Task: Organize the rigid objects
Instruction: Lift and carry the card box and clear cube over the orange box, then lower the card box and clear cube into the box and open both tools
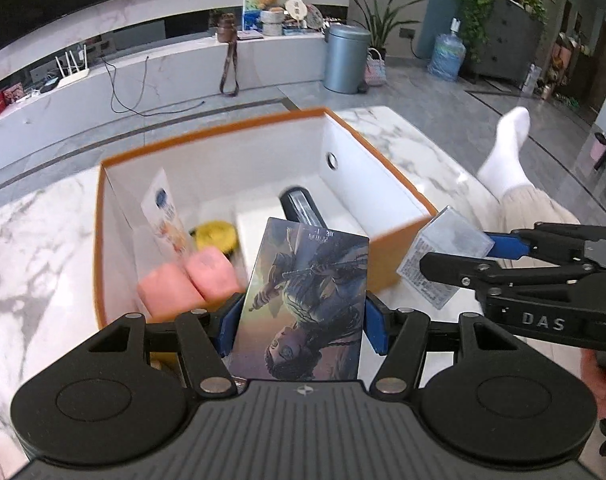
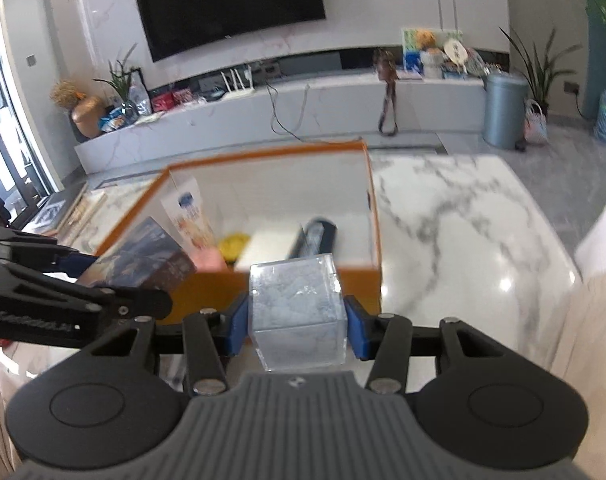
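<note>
My left gripper [image 1: 301, 320] is shut on a flat box with a printed figure picture [image 1: 303, 296], held over the near wall of the orange storage box [image 1: 399, 256]. My right gripper [image 2: 297, 322] is shut on a clear plastic box [image 2: 297, 308], just short of the same near wall [image 2: 211, 292]. The clear box also shows in the left wrist view [image 1: 443, 252], with the right gripper [image 1: 499, 256] to the right. Inside the storage box lie a yellow object [image 1: 215, 234], a white block [image 1: 259, 224], a dark tube [image 1: 303, 208], a white-orange carton [image 1: 165, 216] and pink objects [image 1: 191, 280].
The storage box stands on a white marble table [image 2: 463, 232]. A person's leg with a white sock [image 1: 507, 152] rests by the table's right edge. A TV console [image 2: 263, 108], a grey bin [image 2: 503, 108] and plants stand beyond.
</note>
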Tool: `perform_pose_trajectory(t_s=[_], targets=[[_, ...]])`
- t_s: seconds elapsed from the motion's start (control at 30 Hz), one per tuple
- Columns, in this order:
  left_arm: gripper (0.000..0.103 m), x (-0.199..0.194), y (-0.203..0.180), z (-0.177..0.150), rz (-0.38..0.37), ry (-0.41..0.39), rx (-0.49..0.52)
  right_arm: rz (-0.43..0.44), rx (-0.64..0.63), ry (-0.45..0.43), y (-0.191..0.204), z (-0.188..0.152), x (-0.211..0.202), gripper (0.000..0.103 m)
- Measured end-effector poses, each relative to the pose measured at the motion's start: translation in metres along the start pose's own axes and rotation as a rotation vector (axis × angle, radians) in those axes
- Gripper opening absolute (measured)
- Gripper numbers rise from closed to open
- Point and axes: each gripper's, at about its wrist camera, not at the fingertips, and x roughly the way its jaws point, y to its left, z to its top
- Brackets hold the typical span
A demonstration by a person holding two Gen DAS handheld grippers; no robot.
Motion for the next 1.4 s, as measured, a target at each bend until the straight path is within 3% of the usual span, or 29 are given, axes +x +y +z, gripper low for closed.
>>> perform_pose_trajectory(t_s=[0.27,0.53,0.9,1.1,1.4], targets=[[0.070,0.024,0.028,0.040,0.016,-0.015,-0.038,-0.012,-0.075,-0.009,0.007,0.046,0.032,0.049],[0.070,0.077,0.061,0.077,0.008,0.031,-0.154,0.007,-0.135,0.092,0.013,0.072,0.100,0.049],[0.070,0.136,0.080,0.089,0.054,0.126,-0.147,-0.008,-0.207,0.211,0.019,0.087,0.181,0.049],[0.070,0.147,0.069,0.089,0.121,0.127,-0.041,-0.003,-0.211,0.240,0.017,0.088,0.193,0.050],[0.070,0.153,0.060,0.089,0.178,0.109,0.024,-0.025,-0.289,0.219,0.025,0.084,0.190,0.051]])
